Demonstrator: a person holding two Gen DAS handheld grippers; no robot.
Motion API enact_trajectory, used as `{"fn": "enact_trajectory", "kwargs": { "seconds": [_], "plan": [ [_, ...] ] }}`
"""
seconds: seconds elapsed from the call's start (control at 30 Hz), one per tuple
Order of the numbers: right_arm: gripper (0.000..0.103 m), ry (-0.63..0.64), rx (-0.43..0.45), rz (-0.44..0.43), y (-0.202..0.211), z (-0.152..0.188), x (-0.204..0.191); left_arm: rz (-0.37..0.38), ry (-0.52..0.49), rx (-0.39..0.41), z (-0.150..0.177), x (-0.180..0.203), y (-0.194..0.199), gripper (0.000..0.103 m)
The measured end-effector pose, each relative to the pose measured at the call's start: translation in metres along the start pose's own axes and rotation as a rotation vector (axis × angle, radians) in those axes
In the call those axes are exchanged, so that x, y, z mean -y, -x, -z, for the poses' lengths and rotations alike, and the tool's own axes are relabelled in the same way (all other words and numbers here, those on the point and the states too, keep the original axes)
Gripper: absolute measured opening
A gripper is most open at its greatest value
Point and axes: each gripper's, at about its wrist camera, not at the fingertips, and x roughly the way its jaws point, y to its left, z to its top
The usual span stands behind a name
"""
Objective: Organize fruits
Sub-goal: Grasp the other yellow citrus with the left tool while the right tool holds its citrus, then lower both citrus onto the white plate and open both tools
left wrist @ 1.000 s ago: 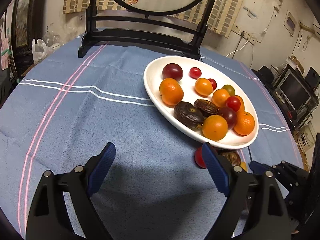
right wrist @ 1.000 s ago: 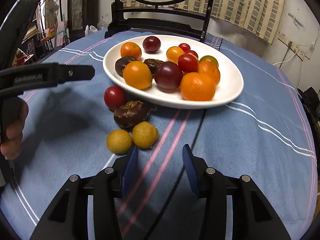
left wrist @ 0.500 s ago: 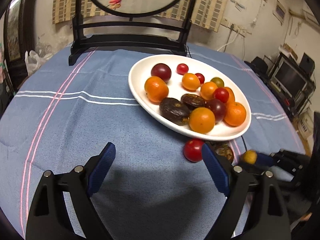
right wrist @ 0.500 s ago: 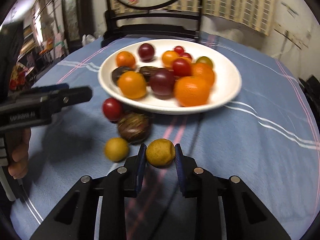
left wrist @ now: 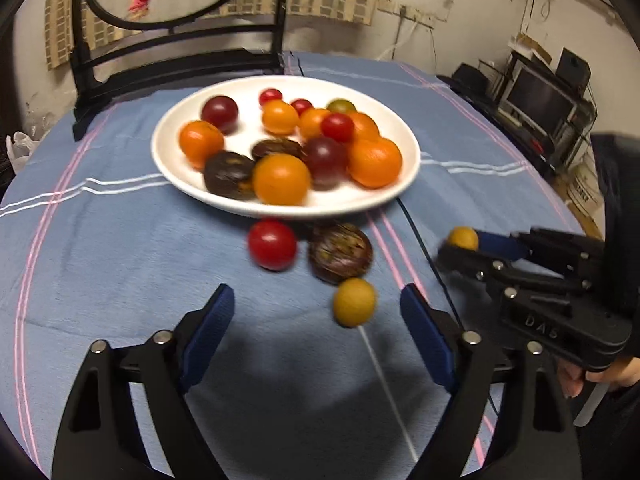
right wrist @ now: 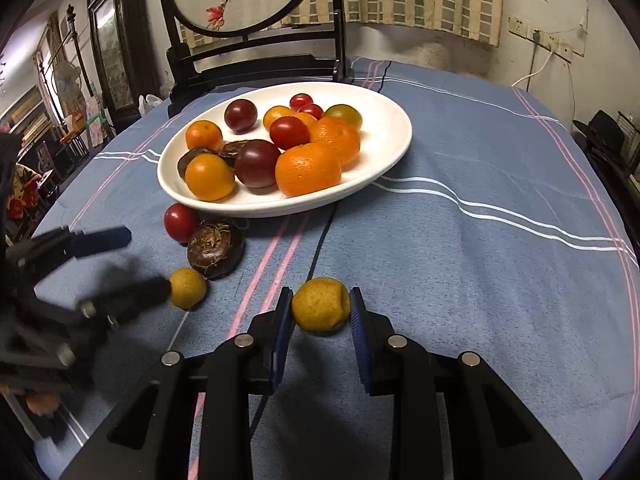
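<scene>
**Surfaces and finishes, as seen**

The table is covered by a blue tablecloth (right wrist: pixel 460 248), woven cloth, matt and slightly fuzzy, with white and pink stripes worked in. A glossy white plate (right wrist: pixel 384 136), ceramic by the look of it, is set on it. The tomatoes are smooth and shiny, e.g. the red tomato (left wrist: pixel 272 245), while the mandarin (right wrist: pixel 307 169) is dimpled. The dark fruit (right wrist: pixel 215 249) is wrinkled and fibrous on top. The yellow fruit (right wrist: pixel 321 305) looks dull and pitted. Gripper bodies are matt black plastic, fitted with silvery metal pins and blue pads (left wrist: pixel 207 330).
</scene>
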Motion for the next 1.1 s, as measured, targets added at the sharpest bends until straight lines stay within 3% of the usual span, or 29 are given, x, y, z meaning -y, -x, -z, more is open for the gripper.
{"fn": "enact_trajectory", "kwargs": {
  "seconds": [0.1, 0.23, 0.33, 0.4, 0.57, 0.77, 0.9, 1.1],
  "plan": [
    [0.029, 0.007, 0.020, -0.007, 0.006, 0.000, -0.002, 0.019, 0.024, -0.036, 0.004, 0.002, -0.008, 0.070],
    [0.029, 0.022, 0.042, -0.005, 0.013, -0.001, -0.005, -0.008, -0.001, -0.049, 0.008, 0.010, -0.017, 0.062],
    [0.029, 0.034, 0.049, -0.013, 0.015, -0.002, -0.007, -0.010, -0.027, -0.032, 0.006, 0.017, -0.021, 0.034],
    [0.029, 0.042, 0.053, -0.021, 0.016, -0.002, -0.008, 0.013, -0.036, -0.031, 0.005, 0.020, -0.022, 0.024],
    [0.029, 0.035, 0.060, -0.019, 0.017, -0.001, -0.007, 0.005, -0.038, -0.042, 0.005, 0.021, -0.016, 0.024],
    [0.029, -0.002, 0.104, -0.028, 0.023, -0.004, -0.002, -0.014, -0.056, 0.026, -0.009, 0.017, 0.014, 0.024],
    [0.029, -0.015, 0.168, -0.045, 0.036, -0.016, -0.007, -0.068, -0.086, 0.092, -0.040, 0.008, 0.033, 0.024],
    [0.029, 0.047, 0.207, -0.051, 0.027, -0.054, -0.025, -0.063, 0.001, 0.101, -0.083, -0.017, 0.025, 0.024]
  ]
}}
